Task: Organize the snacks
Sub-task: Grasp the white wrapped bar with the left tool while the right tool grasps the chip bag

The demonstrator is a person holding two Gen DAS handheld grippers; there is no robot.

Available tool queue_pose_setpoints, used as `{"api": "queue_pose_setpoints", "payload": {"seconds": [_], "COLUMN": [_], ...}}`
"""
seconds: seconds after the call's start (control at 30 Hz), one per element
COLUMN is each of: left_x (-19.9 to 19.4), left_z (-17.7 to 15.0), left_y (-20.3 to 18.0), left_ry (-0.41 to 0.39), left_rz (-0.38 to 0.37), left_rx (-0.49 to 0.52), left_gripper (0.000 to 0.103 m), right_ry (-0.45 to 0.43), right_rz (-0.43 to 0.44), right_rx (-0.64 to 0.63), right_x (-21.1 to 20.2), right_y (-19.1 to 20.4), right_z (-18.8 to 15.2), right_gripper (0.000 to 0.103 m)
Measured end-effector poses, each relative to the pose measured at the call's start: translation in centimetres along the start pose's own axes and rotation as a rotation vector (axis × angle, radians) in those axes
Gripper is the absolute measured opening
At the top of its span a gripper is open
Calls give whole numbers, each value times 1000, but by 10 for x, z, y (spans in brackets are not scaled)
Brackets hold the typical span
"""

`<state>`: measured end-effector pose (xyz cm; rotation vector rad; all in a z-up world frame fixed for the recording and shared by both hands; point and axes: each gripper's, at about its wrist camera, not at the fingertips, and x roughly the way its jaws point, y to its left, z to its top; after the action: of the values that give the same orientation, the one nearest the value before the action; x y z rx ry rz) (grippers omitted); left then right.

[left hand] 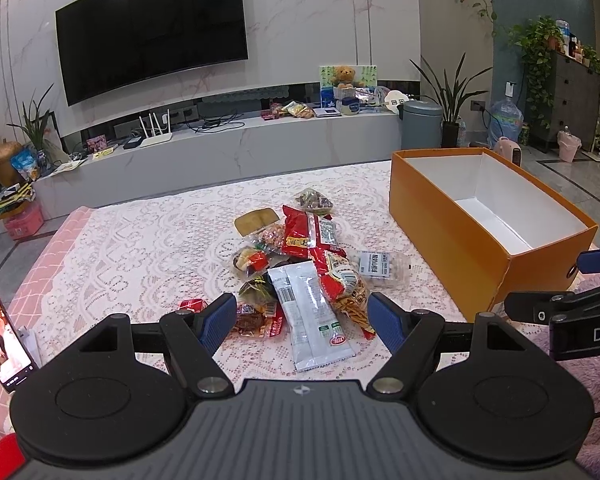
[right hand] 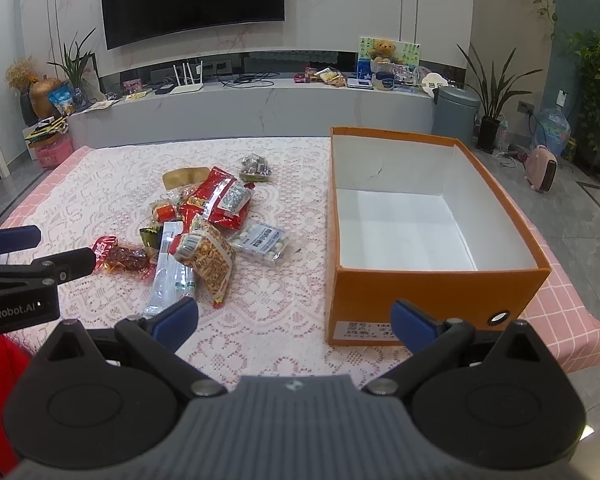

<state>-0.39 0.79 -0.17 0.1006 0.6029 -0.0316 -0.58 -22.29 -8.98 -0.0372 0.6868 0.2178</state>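
A pile of snack packets (left hand: 300,256) lies on the lace-covered table (left hand: 140,248); it also shows in the right wrist view (right hand: 204,224). A long white packet (left hand: 312,316) lies nearest, beside a red-and-orange snack bag (left hand: 342,284). An orange box (left hand: 488,220), white inside and empty, stands open to the right of the pile (right hand: 432,224). My left gripper (left hand: 302,320) is open and empty, hovering over the white packet's near end. My right gripper (right hand: 296,320) is open and empty, near the box's front left corner.
A phone (left hand: 0,328) stands at the table's left edge. Beyond the table are a low TV cabinet (left hand: 228,148) with clutter, a wall TV (left hand: 152,28), a grey bin (left hand: 422,124), plants and a pink heater (right hand: 542,168) on the floor.
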Motion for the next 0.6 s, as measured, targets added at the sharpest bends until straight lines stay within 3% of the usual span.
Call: {"api": "queue_pose_setpoints", "payload": {"seconds": [0.4,0.5,0.6], "left_x": [4,12,23], "left_z": [-1,-5,-11], "left_y": [5,12,19], "left_ry": [26,60,107], "left_rz": [-17,-25,-34], "left_rx": [-11,-33,-57], "left_gripper": [87,72,49], "right_ry": [-6,-31,-15], "right_rz": [31,60,77], "right_rx": [-6,-9,-22], "right_x": [3,6,16], "right_y": [5,10,17], "right_z": [-1,-3,-2], "right_gripper": [100,97,79]}}
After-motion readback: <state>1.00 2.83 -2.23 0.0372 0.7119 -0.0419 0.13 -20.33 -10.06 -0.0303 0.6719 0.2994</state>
